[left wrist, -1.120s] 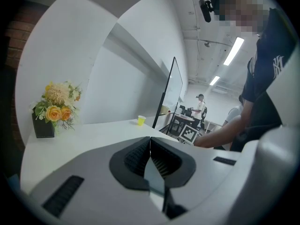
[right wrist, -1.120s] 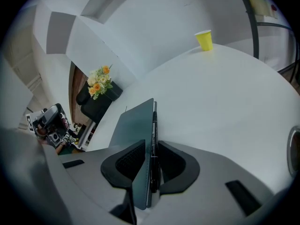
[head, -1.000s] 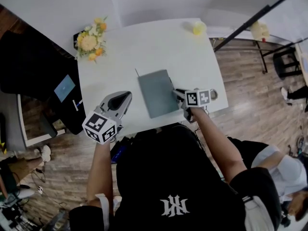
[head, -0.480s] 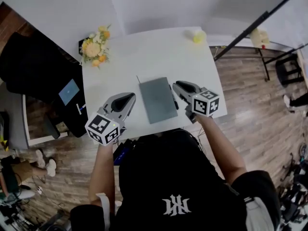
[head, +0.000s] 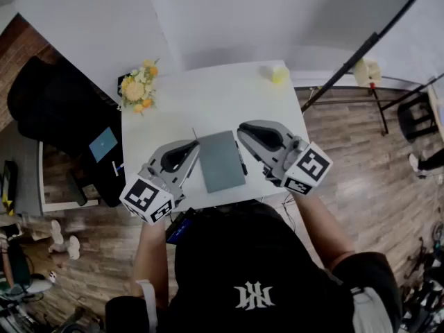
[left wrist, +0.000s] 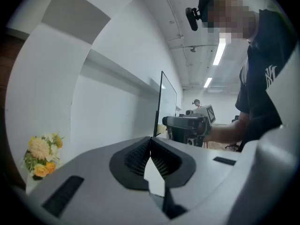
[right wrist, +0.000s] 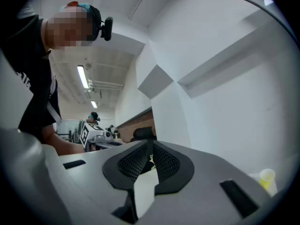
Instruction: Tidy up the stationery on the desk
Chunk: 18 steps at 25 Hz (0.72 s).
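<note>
The grey notebook [head: 221,160] lies flat on the white bench [head: 208,96], between my two grippers. My left gripper [left wrist: 150,139] has its fingers pressed together, empty. My right gripper [right wrist: 151,142] has just been closing its fingers to a sliver, nothing between.

White monogram [head: 251,296] of interlocked capital letters seen on chest of person's black shirt [head: 208,269]; shown upside down in head view, also caught in left gripper view [left wrist: 271,76]; letters too small to be read with certainty. Black-and-white square code markers carried on cube [head: 146,200] of left gripper [head: 196,145] and cube [head: 307,168] of right gripper [head: 241,127]; patterns only, no letters or digits. No other text, brand, number or sign readable.
</note>
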Each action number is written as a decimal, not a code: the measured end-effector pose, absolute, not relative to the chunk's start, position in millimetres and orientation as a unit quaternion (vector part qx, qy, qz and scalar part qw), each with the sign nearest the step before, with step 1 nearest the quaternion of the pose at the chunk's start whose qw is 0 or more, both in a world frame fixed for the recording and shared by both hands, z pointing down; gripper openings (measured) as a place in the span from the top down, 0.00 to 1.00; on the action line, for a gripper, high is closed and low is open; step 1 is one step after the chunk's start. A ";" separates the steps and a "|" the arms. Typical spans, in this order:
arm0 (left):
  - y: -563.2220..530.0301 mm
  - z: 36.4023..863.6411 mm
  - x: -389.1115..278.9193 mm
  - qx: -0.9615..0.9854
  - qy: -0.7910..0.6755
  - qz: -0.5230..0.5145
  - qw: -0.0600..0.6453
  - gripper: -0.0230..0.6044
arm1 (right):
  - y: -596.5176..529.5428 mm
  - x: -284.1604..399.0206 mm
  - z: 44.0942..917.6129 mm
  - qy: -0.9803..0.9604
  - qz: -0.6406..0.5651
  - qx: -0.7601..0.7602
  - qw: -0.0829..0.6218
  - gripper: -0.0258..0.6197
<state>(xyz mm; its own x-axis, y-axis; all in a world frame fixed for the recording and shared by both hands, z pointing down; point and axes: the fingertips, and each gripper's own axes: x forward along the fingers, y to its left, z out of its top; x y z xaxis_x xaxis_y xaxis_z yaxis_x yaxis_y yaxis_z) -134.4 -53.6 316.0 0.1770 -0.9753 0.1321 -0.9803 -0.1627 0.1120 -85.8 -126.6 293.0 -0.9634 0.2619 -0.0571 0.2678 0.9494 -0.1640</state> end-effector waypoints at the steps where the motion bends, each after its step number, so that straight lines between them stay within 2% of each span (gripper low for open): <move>1: -54.7 310.3 -130.8 0.761 -0.643 0.019 0.079 0.96 | -124.3 -82.1 283.4 0.986 -0.082 0.146 0.027 0.87; 8: -56.5 288.7 -101.9 0.749 -0.660 0.005 0.068 0.96 | -115.4 -56.3 263.7 0.976 -0.066 0.202 0.037 0.88; 18: -61.2 314.0 -78.8 0.718 -0.690 0.005 0.098 0.96 | -128.9 -34.9 285.7 0.968 -0.075 0.241 0.015 0.90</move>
